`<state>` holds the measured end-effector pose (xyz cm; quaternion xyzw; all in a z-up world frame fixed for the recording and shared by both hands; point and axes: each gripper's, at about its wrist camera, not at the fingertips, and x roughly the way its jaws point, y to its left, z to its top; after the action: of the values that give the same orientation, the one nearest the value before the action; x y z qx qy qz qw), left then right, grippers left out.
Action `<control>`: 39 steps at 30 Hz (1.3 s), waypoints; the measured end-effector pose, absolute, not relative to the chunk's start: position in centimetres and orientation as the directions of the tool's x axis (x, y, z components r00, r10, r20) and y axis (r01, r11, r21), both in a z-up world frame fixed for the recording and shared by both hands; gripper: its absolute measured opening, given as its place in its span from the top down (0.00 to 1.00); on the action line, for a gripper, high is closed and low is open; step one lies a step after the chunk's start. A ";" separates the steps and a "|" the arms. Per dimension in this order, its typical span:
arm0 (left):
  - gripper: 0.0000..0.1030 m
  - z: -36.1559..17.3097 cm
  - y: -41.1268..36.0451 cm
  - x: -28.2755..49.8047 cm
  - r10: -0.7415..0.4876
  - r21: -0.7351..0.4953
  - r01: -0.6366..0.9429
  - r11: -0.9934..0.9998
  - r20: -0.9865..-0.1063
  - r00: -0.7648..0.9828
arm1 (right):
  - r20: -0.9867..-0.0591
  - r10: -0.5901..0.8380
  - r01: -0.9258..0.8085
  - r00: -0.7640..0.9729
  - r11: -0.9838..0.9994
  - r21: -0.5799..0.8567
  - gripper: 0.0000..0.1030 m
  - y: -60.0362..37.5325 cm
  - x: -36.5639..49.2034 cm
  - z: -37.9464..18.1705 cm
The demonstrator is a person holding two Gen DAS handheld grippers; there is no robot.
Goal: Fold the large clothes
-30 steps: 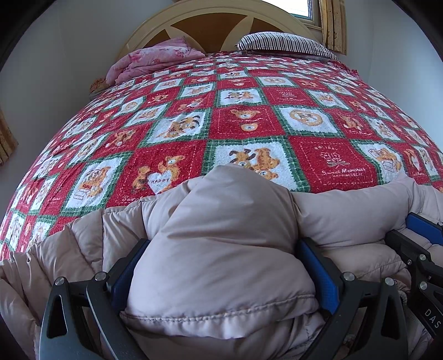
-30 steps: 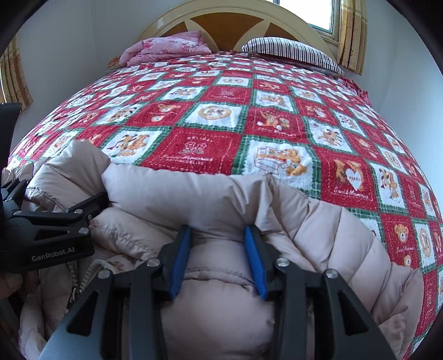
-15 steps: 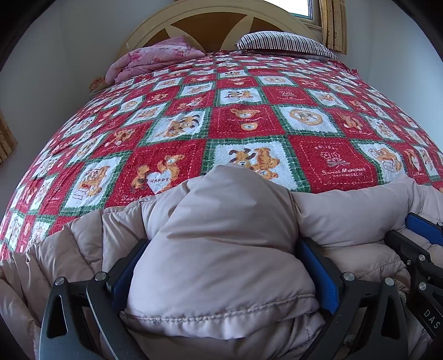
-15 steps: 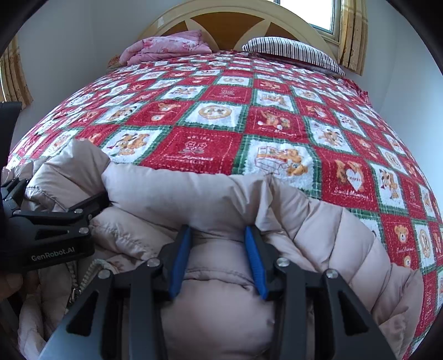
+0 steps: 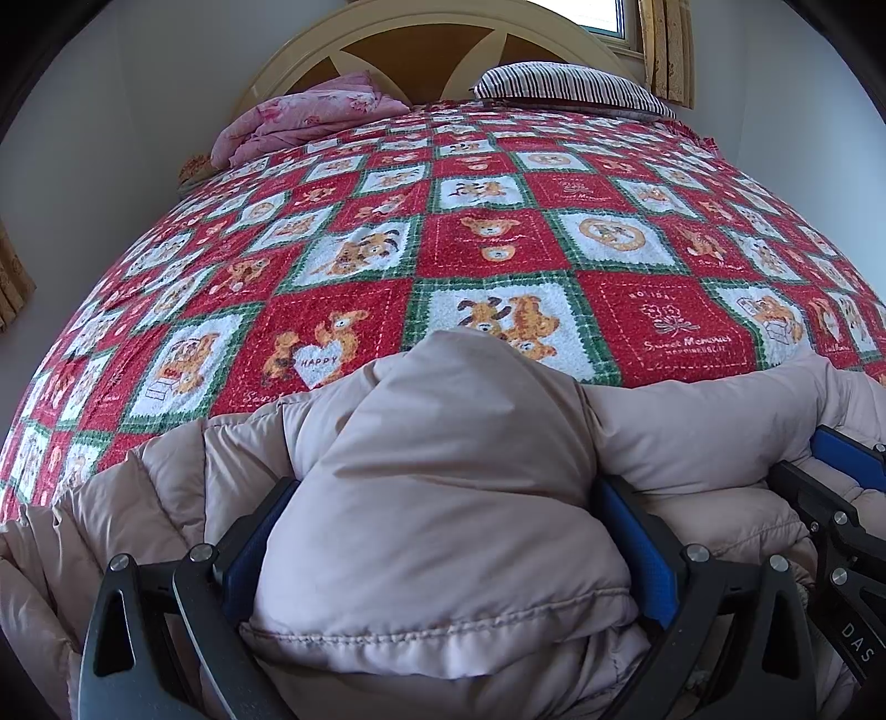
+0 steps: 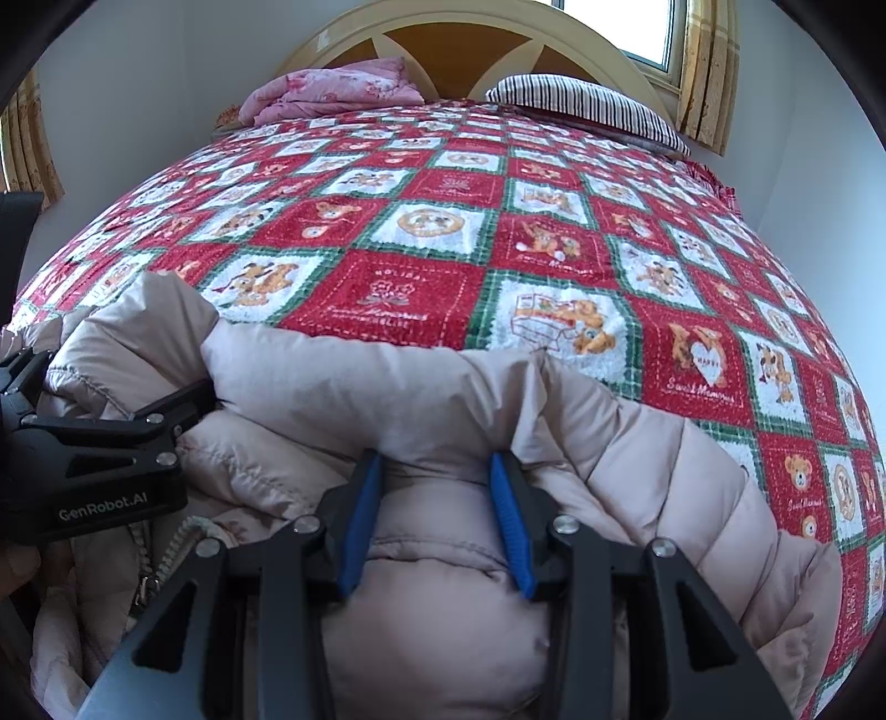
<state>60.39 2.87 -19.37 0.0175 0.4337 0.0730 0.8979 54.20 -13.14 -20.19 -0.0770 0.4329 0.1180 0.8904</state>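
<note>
Where your left gripper (image 5: 443,531) sits, its blue pads (image 5: 637,543) are spread wide yet pressed against both sides of a thick puffed fold of the beige down jacket (image 5: 454,498), gripping it. Your right gripper (image 6: 437,515) has its pads (image 6: 360,515) set narrower, pinching a smaller bunch of the same jacket just below a sleeve that lies across it. In the right view your left gripper shows at the left edge, and a zipper (image 6: 147,559) runs beneath it. The jacket lies heaped at the near edge of the bed, on a red, white and green checked bedspread (image 5: 487,249) printed with teddy bears. At the far end you have a pink folded quilt (image 5: 299,122) on the left, a striped pillow (image 5: 565,88) on the right, and a curved cream headboard (image 5: 421,33) behind them. Yellow curtains (image 6: 703,66) hang by a window in the right corner; the walls are plain white.
</note>
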 end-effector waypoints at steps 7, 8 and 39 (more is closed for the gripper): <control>0.01 -18.5 3.3 61.2 0.120 0.081 -0.094 0.992 -0.815 0.566 | -0.791 0.132 -0.280 0.597 0.959 -0.051 0.56 -12.9 54.3 -20.2; 0.01 -17.6 3.6 61.1 0.090 0.055 -0.078 0.995 -0.819 0.567 | -0.795 0.129 -0.285 0.593 0.957 -0.057 0.55 -12.7 54.4 -20.1; 0.01 -13.1 18.3 14.9 -0.094 -0.221 -0.090 0.971 -0.700 0.708 | -0.834 0.373 -0.177 0.408 0.928 0.328 0.11 -34.5 19.8 -13.6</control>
<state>14.90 18.35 -13.06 -0.1203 0.3818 -0.0011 0.9164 19.84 -34.46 -13.64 0.0942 0.5186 0.1649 0.8337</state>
